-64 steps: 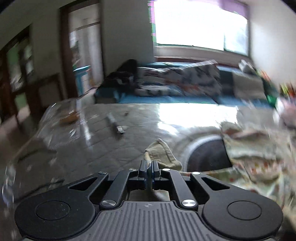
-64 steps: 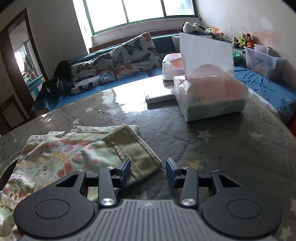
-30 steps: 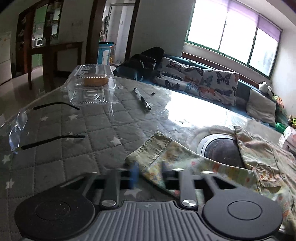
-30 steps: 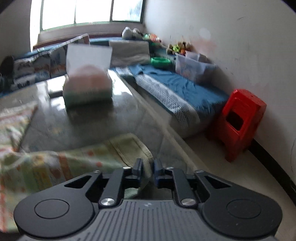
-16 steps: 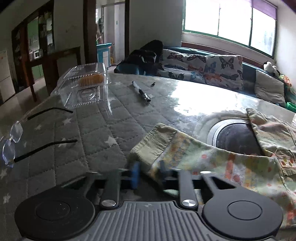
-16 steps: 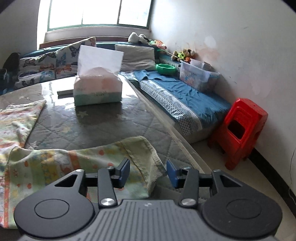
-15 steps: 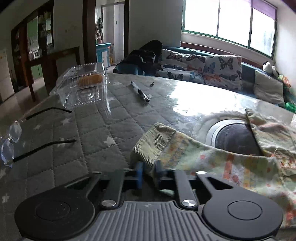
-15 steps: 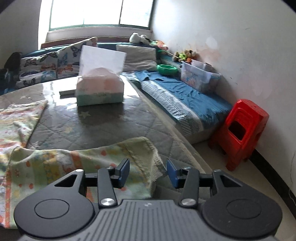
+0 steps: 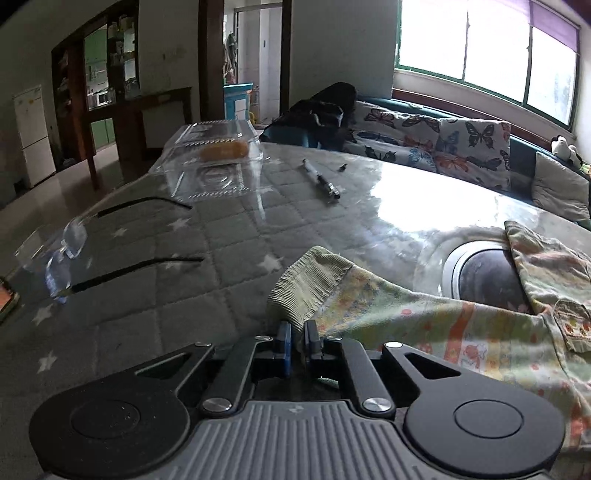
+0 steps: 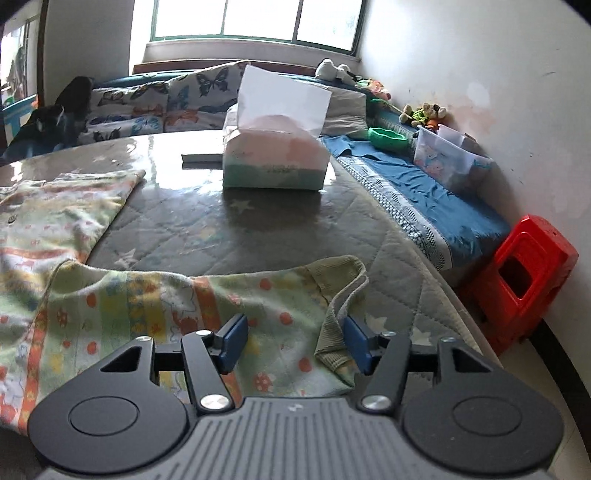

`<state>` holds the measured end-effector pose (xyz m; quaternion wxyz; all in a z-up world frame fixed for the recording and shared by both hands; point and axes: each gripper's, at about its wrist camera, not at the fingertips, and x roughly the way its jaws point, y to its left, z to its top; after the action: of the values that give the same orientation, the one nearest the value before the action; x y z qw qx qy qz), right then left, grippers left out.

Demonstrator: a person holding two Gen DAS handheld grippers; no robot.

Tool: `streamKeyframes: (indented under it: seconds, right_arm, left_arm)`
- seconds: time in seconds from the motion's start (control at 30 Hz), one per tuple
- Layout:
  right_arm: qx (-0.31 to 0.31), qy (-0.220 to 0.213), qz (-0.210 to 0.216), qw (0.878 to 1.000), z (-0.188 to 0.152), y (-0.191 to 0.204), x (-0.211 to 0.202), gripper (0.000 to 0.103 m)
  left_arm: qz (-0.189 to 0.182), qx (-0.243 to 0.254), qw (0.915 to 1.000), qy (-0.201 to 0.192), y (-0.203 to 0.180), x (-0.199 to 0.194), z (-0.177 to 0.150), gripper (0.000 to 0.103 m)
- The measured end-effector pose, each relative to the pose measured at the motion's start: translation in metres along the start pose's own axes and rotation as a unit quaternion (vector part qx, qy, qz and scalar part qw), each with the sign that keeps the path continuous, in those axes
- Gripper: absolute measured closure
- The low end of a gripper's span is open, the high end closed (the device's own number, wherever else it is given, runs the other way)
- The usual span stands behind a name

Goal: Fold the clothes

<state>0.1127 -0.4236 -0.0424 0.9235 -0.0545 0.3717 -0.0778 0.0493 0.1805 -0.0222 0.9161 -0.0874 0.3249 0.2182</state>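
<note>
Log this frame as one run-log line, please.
task: fold clothes | left gripper: shut on left cuff | right gripper: open, straddling right cuff | garment: flat on table

The pale green garment point(image 10: 155, 295) bears orange dots and stripes; the grey quilted counter point(image 9: 155, 258) shows white stars.

Right hand-held gripper point(image 10: 293, 341) spread wide over a sleeve

The floral pastel cotton garment point(image 10: 155, 299) has its ribbed green cuff point(image 10: 338, 295) between the parted jaws.

Bright window point(image 10: 258, 18), sofa point(image 9: 424, 144), red stool point(image 10: 524, 277)
</note>
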Motion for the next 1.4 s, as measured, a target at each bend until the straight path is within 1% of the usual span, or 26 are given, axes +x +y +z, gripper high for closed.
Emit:
streamKeyframes:
  seconds: [0.13,0.37,0.47,0.7,0.8,0.87,0.9,0.93,0.97,1.03,1.1,1.17,1.27,1.4]
  right_arm:
    - [-0.017,0.008,0.0,1.0,-0.005,0.002,-0.008,0.044]
    - [-0.01,0.014,-0.001,1.0,-0.013,-0.004,-0.017,0.044]
    - [-0.025,0.017,-0.006,1.0,-0.019,0.0,-0.025,0.044]
    - [-0.034,0.026,-0.004,0.999,-0.036,0.001,-0.048,0.044]
    - [-0.027,0.026,0.0,0.999,-0.034,-0.002,-0.055,0.044]
    - [-0.025,0.018,0.008,0.999,-0.031,-0.002,-0.059,0.044]
    - [-0.026,0.013,0.011,1.0,-0.029,0.0,-0.061,0.043]
    - [-0.03,0.006,0.021,0.999,-0.027,0.005,-0.063,0.043]
    - [-0.034,0.0,0.031,0.999,-0.024,0.01,-0.064,0.043]
    - [-0.047,-0.009,0.06,0.997,-0.02,0.025,-0.065,0.041]
    - [-0.064,-0.018,0.091,0.994,-0.016,0.042,-0.066,0.039]
    - [-0.084,-0.027,0.118,0.989,-0.012,0.06,-0.068,0.038]
    - [-0.115,-0.041,0.151,0.981,-0.007,0.085,-0.072,0.032]
    - [-0.14,-0.047,0.177,0.973,-0.008,0.108,-0.075,0.031]
  left_arm:
    - [0.002,0.0,1.0,0.004,0.01,-0.014,-0.008,0.096]
    - [0.003,-0.01,0.9998,0.014,0.031,-0.033,-0.022,0.096]
    - [0.006,-0.006,0.9998,0.015,0.037,-0.039,-0.025,0.096]
    - [0.008,-0.003,0.9997,0.022,0.047,-0.042,-0.029,0.095]
    - [0.007,0.0,0.9996,0.028,0.049,-0.041,-0.027,0.087]
    - [0.01,0.004,0.9996,0.027,0.05,-0.043,-0.025,0.084]
    - [0.015,0.004,0.9995,0.026,0.051,-0.044,-0.024,0.078]
    - [0.02,0.004,0.9995,0.026,0.051,-0.046,-0.023,0.073]
    - [0.023,0.001,0.9995,0.023,0.052,-0.048,-0.022,0.065]
    - [0.024,-0.002,0.9996,0.016,0.052,-0.054,-0.02,0.063]
    - [0.015,0.001,0.9999,0.007,0.045,-0.061,-0.016,0.063]
    - [-0.004,0.011,0.9999,-0.001,0.034,-0.067,-0.014,0.063]
    - [-0.046,0.031,0.9984,-0.014,0.009,-0.075,-0.012,0.063]
    - [-0.109,0.058,0.9923,-0.008,-0.03,-0.077,-0.015,0.063]
